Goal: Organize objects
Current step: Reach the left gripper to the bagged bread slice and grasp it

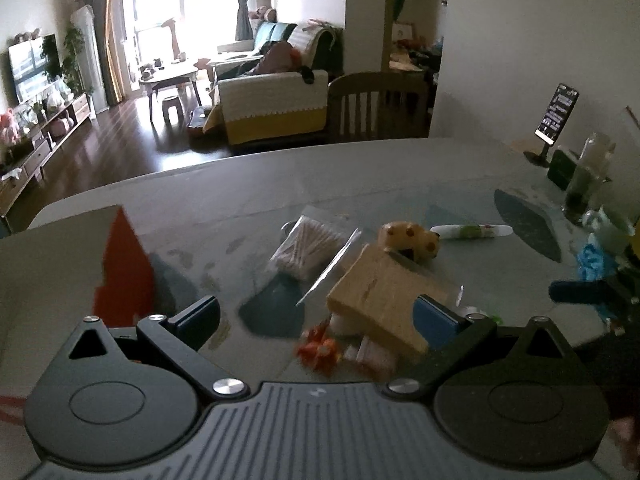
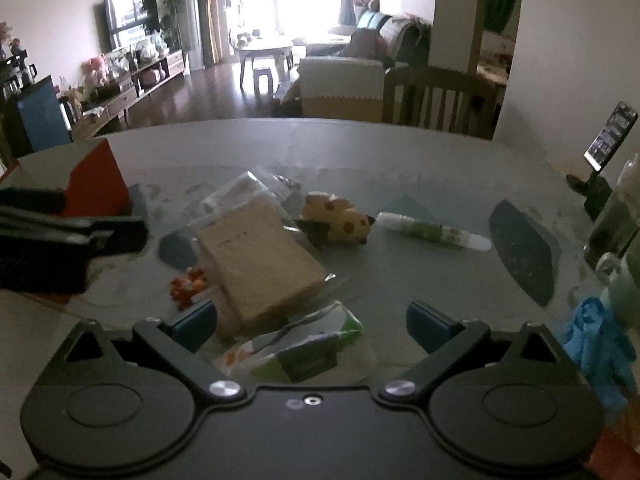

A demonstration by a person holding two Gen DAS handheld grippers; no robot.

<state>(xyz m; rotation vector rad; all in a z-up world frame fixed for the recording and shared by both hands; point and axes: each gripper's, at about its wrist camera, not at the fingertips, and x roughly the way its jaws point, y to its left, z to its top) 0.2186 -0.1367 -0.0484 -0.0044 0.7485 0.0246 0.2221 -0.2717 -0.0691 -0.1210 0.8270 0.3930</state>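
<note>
A: Where is the light coming from?

B: From the far window [image 1: 160,12], which is blown out to white in both views. The room in front of it is dim.

A: Sharpness?

B: Soft throughout. The counter [image 1: 360,168] shows a dull sheen. Near things smear, like the orange toy [image 1: 320,350] in the left view.

A: Edges?

B: Strong fisheye bending, with dark corners. The left tool [image 1: 316,316] is underlit.

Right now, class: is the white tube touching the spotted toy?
Apart. The right wrist view shows bare table between the white tube and the spotted toy.
</note>
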